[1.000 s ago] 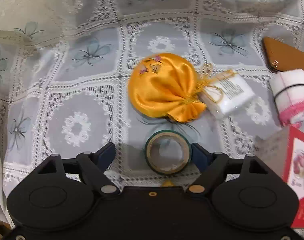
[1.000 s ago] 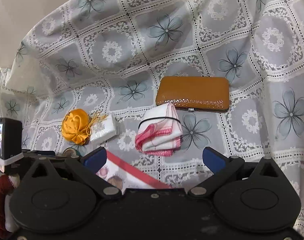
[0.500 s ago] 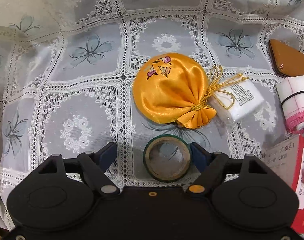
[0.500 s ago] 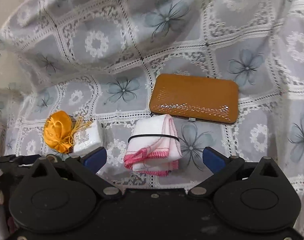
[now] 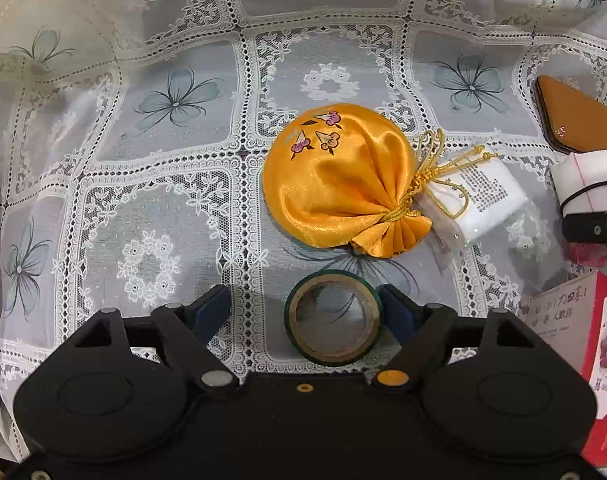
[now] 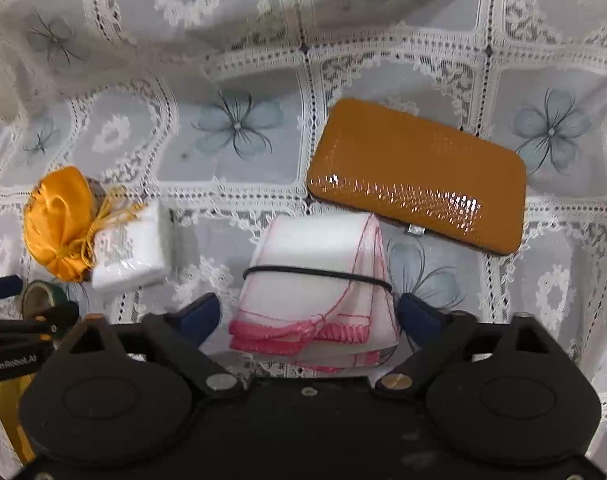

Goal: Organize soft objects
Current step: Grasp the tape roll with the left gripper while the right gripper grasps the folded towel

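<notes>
Towel pickup is the step in hand, by my read. Your right gripper [image 6: 309, 316] straddles the folded white towel [image 6: 315, 276] with the pink hem and black band; its jaws have just been closing, towel between them. The right pad looks at the towel's edge, the left pad still shows a gap, so not yet clamped. The towel lies on the lace tablecloth [image 6: 231, 80], just in front of the tan case [image 6: 415, 176].

Next move calls for finishing the squeeze across the folded stack near the band, so the layers lift together, then a straight lift clear of the case.

Your left gripper [image 5: 303, 308] is parted over the green tape roll [image 5: 333, 318]; one pad is beside the roll, the other well off, nothing grasped. The orange satin pouch [image 5: 343, 176] sits beyond it, cord draped on a white packet [image 5: 475, 200].

Hard to tell: the towel's near edge is hidden under the gripper body, the red box [image 5: 599, 360] is cut off, and no bin or target spot shows.
</notes>
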A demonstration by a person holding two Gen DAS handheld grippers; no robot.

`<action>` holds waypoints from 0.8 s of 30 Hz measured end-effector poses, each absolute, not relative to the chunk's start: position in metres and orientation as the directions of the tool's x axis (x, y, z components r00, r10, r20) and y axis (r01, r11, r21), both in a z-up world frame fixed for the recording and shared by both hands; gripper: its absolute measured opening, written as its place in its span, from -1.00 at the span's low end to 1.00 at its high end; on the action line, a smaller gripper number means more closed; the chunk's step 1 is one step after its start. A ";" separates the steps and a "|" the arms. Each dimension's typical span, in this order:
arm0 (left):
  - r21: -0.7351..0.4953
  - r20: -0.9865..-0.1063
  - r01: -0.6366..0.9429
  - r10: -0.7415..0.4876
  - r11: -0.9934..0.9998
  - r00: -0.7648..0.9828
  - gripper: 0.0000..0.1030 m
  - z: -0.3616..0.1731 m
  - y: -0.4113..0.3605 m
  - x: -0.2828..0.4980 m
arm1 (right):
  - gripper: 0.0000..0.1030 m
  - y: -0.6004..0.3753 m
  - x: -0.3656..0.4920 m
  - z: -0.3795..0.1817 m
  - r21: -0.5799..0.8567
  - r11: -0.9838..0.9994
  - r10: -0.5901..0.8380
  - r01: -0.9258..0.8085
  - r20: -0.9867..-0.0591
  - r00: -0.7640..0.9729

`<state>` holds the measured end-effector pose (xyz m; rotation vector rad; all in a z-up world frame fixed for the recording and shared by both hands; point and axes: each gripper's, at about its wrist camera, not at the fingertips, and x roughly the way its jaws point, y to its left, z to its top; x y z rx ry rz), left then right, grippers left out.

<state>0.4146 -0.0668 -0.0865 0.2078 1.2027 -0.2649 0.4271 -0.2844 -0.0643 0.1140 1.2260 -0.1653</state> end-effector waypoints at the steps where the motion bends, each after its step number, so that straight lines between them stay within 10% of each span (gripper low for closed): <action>1: 0.016 -0.938 0.308 -0.092 0.951 0.334 0.50 -0.087 -0.067 0.415 | 0.59 -0.285 0.427 -0.067 -0.002 0.982 -0.063 0.187 -0.946 0.317; 24: -0.081 -0.934 0.256 -0.163 0.963 0.317 -0.07 -0.070 -0.054 0.411 | 0.51 -0.315 0.400 -0.039 0.113 0.963 0.011 0.243 -0.923 0.385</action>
